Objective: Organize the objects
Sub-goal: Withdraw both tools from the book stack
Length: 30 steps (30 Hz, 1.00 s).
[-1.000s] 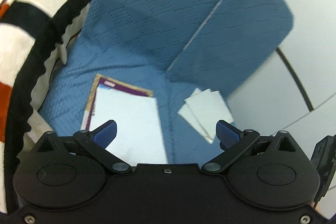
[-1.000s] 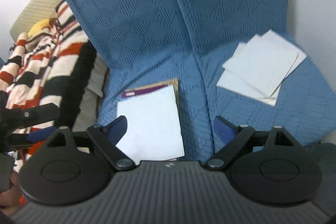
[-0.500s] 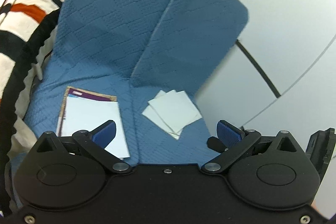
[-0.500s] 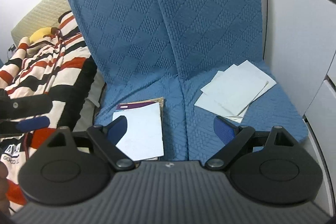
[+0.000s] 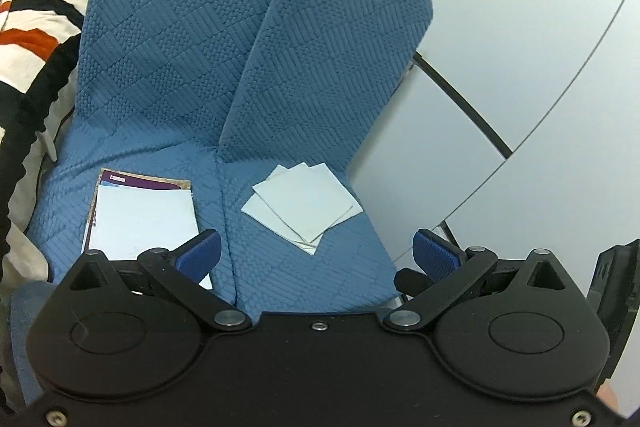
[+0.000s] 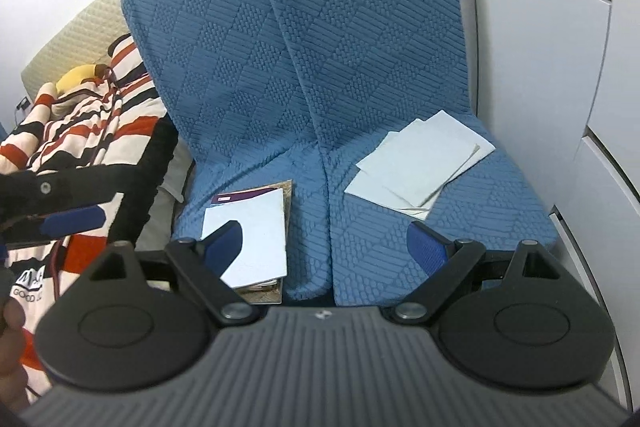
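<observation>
Left gripper (image 5: 316,254): jaws wide, empty. Right gripper (image 6: 325,241): jaws wide, empty. Booklets (image 6: 250,239): stacked on left seat cushion, white sheet on top. Papers (image 6: 420,163): loose overlapping pile on right cushion (image 6: 480,219). Striped blanket (image 6: 80,131): left of seats.

A blue quilted sofa (image 6: 304,75) is seen filling most of both views, made up of two seat cushions side by side and two tall back cushions leaning against the wall. A diamond and stripe pattern is stitched into its cover. A seam is seen running between the two halves. Pale grey-white wall panels (image 5: 520,27) are seen to the right, divided by thin dark lines. On the left, a striped blanket (image 6: 92,131) in cream, orange-red and black is heaped beside the sofa, edged in black. A cream textured cushion (image 6: 76,31) is set behind it. The scene is evenly lit.
</observation>
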{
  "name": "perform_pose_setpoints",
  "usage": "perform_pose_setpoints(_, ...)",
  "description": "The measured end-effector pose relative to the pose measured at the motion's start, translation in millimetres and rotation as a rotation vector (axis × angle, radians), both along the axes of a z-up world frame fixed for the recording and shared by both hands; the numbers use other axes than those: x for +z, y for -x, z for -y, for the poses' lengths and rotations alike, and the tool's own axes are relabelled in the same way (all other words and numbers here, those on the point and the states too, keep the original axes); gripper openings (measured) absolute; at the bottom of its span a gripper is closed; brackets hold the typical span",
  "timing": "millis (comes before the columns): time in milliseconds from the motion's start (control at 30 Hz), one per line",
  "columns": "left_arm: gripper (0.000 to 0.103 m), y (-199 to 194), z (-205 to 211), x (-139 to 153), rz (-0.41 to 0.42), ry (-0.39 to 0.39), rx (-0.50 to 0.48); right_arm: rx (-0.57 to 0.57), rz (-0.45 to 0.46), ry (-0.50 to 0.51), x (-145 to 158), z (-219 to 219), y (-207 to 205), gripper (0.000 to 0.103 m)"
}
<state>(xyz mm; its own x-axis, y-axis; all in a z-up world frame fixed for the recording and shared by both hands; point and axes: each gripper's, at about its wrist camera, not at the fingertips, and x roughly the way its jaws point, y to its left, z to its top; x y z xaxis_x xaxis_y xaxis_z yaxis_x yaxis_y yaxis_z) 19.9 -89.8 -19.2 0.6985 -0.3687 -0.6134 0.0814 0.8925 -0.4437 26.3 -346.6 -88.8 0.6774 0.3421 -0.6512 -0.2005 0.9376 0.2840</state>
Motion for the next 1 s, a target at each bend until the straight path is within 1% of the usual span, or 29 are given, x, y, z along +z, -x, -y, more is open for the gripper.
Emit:
perform_pose_setpoints(233, 0.102, 3, 19, -10, 0.001, 0.005, -0.008, -0.019, -0.005, -0.018, -11, 18, 5, 0.091)
perform_pose_setpoints(467, 0.102, -3, 29, -26, 0.012, -0.013, -0.031, -0.032, -0.025, -0.031, -42, 23, -1, 0.091)
perform_pose_setpoints(633, 0.102, -14, 27, -55, 0.037, -0.018, -0.049, -0.076, -0.018, -0.008, -76, 22, -13, 0.091)
perform_pose_setpoints(767, 0.102, -26, 23, -79, 0.033, 0.011, -0.039, -0.113, -0.045, -0.026, -99, 26, -24, 0.091)
perform_pose_setpoints(1000, 0.102, -46, 27, -110, 0.022, -0.014, -0.056, -0.150, -0.053, -0.001, -115, 27, -33, 0.091)
